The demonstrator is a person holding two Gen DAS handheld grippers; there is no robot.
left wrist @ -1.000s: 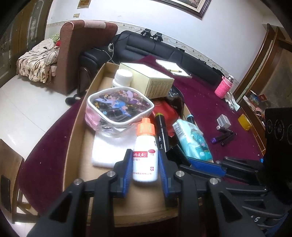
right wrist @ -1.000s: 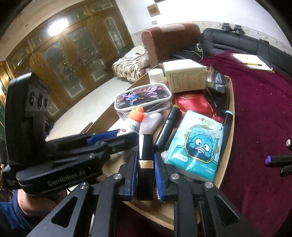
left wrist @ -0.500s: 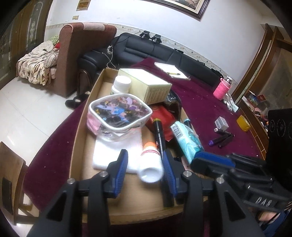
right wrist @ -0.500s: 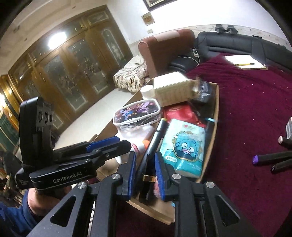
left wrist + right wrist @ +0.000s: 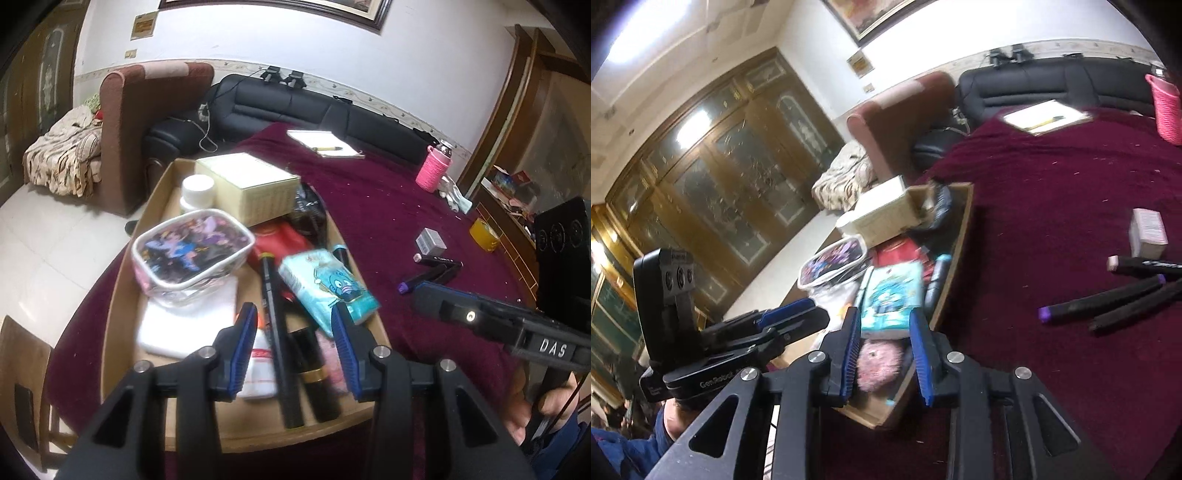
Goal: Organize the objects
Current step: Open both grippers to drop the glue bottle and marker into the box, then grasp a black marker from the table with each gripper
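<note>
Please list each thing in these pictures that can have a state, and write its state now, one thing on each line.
left gripper: open, holds nothing
right gripper: open, holds nothing
white bottle: lying in the box
black tube with gold band: lying in the box
cardboard box: open-topped, filled
cartoon pouch: closed
purple-tipped marker: capped, lying on the cloth
notebook: lying flat, pen on top

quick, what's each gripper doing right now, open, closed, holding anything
Left gripper: open, holding nothing, above the cardboard box.
Right gripper: open, holding nothing.
</note>
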